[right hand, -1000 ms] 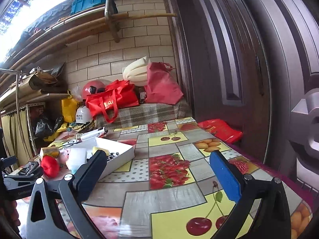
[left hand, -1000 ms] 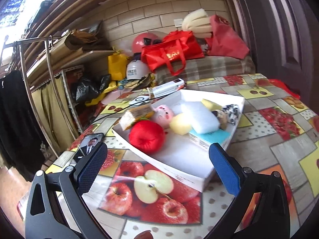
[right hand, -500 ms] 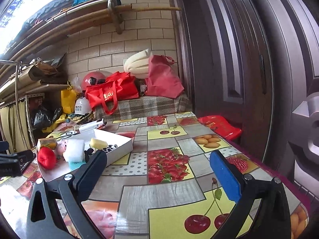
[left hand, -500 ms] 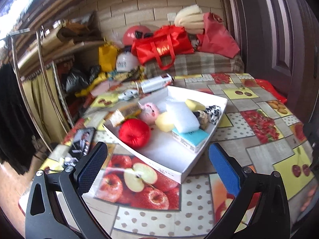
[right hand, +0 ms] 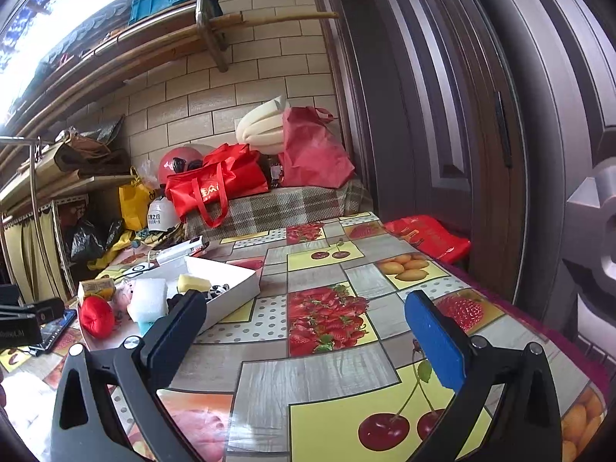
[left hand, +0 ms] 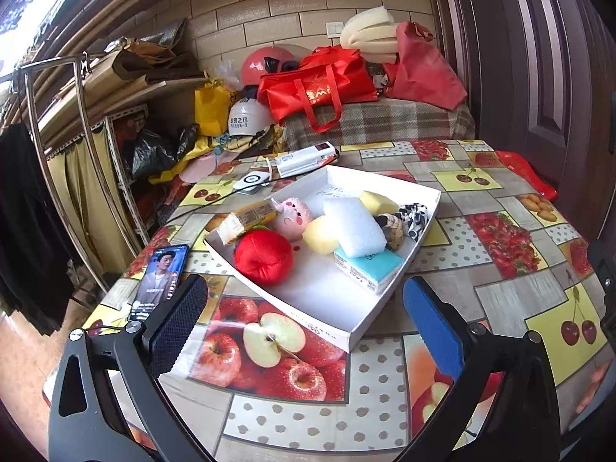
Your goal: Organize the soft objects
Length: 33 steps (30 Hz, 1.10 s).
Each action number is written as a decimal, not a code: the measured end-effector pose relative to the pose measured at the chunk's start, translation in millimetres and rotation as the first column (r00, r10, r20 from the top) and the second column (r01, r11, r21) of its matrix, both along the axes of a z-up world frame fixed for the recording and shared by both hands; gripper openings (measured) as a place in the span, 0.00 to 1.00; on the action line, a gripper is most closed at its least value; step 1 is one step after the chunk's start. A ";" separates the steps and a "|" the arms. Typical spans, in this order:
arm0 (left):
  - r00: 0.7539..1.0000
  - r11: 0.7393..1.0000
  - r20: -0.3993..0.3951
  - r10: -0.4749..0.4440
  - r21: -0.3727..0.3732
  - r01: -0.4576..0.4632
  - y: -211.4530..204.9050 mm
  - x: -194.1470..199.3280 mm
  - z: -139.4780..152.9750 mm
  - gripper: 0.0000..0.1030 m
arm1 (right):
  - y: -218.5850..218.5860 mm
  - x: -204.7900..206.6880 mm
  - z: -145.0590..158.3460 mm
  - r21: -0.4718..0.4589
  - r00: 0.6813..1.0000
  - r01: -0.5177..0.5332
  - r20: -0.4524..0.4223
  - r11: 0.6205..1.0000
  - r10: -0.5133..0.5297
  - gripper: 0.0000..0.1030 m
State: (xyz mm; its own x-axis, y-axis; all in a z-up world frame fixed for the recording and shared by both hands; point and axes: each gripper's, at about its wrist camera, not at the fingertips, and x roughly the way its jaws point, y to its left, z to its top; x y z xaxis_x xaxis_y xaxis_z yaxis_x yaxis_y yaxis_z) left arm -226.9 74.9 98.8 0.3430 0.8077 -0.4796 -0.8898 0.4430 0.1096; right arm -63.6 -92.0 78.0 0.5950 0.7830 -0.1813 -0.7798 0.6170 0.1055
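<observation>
The left tool hangs spread wide and empty at the bottom of its frame, its jaws flanking the near corner of the shallow white cardboard tray on the fruit-patterned surface. Inside the tray, mid-frame, lie a red plush apple, a pink plush pig, a white foam block, two yellow sponges and a teal packet. A black smartphone rests just left of the tray, near the surface's left edge. The right tool, also spread and empty, faces bare surface to the right of the tray, with open room reaching the far edge.
</observation>
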 end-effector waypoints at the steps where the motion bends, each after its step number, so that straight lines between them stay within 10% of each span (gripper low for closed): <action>1: 1.000 1.000 0.001 -0.002 -0.005 0.002 0.2 0.0 -0.4 1.00 | -0.5 0.3 0.0 0.003 1.000 -0.001 -0.003 1.000 0.001 1.00; 33: 0.998 0.996 0.021 -0.057 -0.063 0.058 6.0 2.4 -4.6 1.00 | 5.6 -4.3 -4.0 -0.023 1.000 0.001 -0.016 1.000 -0.002 1.00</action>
State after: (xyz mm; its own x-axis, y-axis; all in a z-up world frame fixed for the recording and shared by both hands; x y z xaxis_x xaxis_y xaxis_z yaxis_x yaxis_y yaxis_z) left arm -224.4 80.9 94.2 0.3978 0.7542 -0.5225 -0.8643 0.4990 0.0623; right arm -68.0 -86.4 74.0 0.5929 0.7777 -0.2089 -0.7773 0.6205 0.1036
